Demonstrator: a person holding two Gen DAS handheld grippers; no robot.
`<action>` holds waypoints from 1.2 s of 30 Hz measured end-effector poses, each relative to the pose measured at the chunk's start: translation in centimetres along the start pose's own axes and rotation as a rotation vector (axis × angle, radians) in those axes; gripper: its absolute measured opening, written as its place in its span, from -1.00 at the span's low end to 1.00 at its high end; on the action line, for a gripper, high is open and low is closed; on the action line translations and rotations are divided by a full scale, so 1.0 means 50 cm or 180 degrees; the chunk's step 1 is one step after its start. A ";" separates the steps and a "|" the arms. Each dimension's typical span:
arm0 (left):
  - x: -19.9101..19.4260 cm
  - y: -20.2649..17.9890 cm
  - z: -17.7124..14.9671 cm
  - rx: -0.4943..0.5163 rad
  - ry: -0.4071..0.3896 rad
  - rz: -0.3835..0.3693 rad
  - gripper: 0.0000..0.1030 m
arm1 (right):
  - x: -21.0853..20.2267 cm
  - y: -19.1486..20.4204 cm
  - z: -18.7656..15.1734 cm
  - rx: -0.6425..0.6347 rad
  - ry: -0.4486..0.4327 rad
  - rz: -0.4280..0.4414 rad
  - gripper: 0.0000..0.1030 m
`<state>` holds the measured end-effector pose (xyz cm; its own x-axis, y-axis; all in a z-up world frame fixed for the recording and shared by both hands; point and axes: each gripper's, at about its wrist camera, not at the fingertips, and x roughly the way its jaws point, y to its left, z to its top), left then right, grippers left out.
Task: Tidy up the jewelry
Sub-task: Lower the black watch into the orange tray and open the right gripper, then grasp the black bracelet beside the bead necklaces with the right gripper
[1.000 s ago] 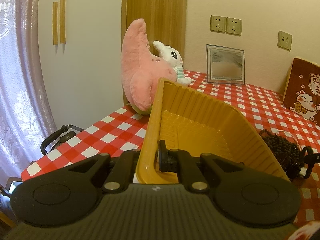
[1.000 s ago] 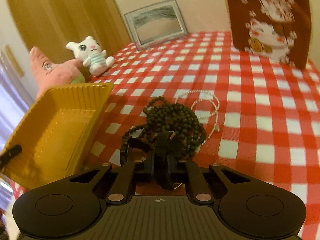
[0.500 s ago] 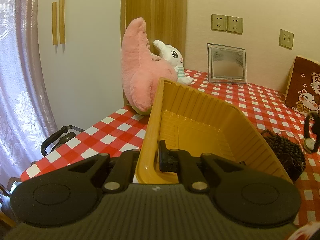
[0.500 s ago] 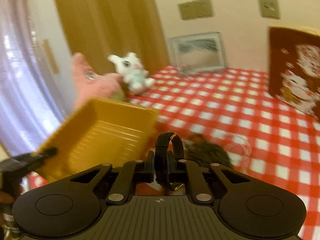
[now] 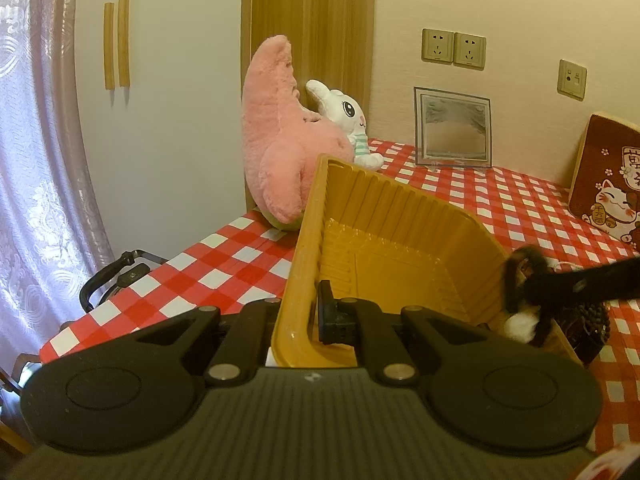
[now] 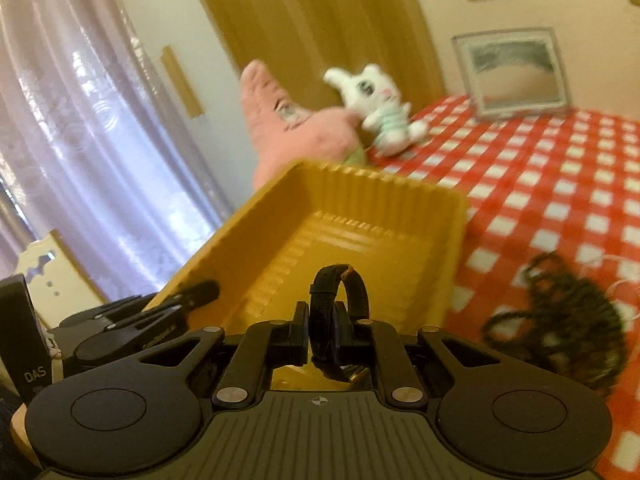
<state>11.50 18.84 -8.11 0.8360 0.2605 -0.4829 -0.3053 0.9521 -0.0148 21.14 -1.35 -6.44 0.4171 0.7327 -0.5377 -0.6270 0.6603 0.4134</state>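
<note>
My left gripper (image 5: 298, 320) is shut on the near rim of a yellow ribbed plastic tray (image 5: 384, 240) and holds it tilted above the checked table. The tray also shows in the right wrist view (image 6: 360, 224). My right gripper (image 6: 323, 330) is shut on a black-strapped wristwatch (image 6: 340, 300) and holds it over the tray's near right edge. The watch and right gripper appear blurred at the tray's right rim in the left wrist view (image 5: 524, 276). A heap of dark bead necklaces (image 6: 568, 320) lies on the table to the right of the tray.
A pink plush (image 5: 280, 140) and a white rabbit toy (image 5: 348, 120) stand behind the tray. A framed picture (image 5: 454, 128) leans on the wall. A brown cat cushion (image 5: 604, 184) stands far right. The table's left edge (image 5: 160, 276) drops off beside a curtain.
My right gripper lifted the watch off the table by the bead heap and carried it left, over the tray. The left gripper and tray barely moved.
</note>
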 end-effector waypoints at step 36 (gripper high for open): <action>0.005 0.003 -0.003 -0.0014 0.0042 -0.0019 -0.89 | -0.119 -0.135 -0.064 0.0568 0.0035 -0.0861 -0.10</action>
<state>11.58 19.04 -8.39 0.8317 0.2526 -0.4944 -0.3022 0.9530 -0.0215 20.79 -10.69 -8.40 0.5451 0.5256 -0.6532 -0.3686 0.8500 0.3763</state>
